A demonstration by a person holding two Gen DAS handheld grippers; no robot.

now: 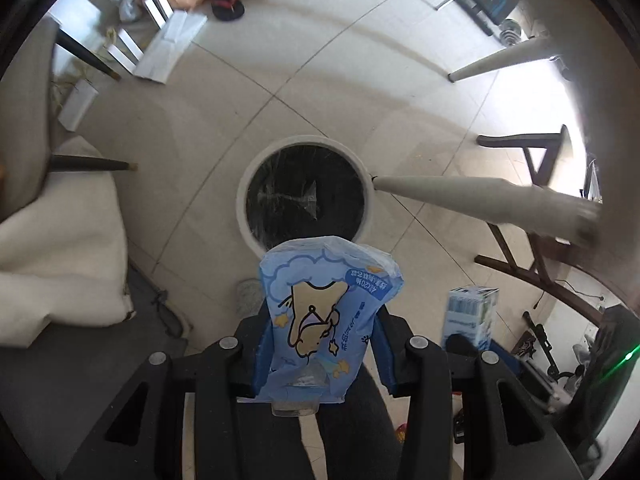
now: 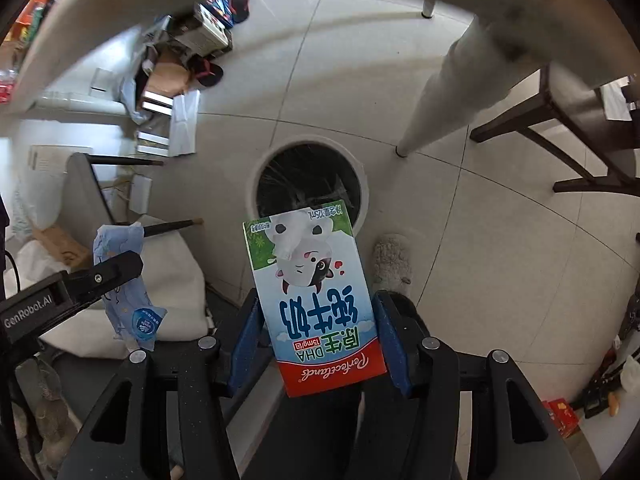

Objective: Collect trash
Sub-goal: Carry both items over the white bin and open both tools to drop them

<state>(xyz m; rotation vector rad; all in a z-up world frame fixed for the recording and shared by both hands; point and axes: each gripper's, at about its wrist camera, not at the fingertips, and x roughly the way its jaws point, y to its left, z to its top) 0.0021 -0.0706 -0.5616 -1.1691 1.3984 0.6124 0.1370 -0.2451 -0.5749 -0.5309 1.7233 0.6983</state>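
**Both grippers loaded above the bin**

L gripper [image 1: 320, 344] pts steeply down w/ its blue pads clamped on a light-blue tissue packet [image 1: 326, 316]; cartoon print, crumpled plastic, top end sticking out past the fingertips. In the L wrist view the packet's far end overlaps the near rim of a round white trash bin [image 1: 304, 142] w/ black liner, standing on the tiled floor [image 1: 320, 80].

R gripper [image 2: 316, 324] also pts down, fingers pinched on both side edges of a small milk carton [image 2: 312, 296]; cow graphic, red band, held upside down. In the R wrist view the carton's far end covers the bin's [image 2: 310, 148] near rim.

L gripper w/ packet shows at the left edge of the R wrist view [image 2: 120, 276]; carton shows low right in the L wrist view [image 1: 472, 316]. Grippers side by side, apart.

A white table leg [image 1: 460, 194] ends just beside the bin's rim. Dark wooden chair [image 1: 532, 152] stands beyond it. Grey fuzzy slipper [image 2: 392, 260] lies on the floor near the bin.
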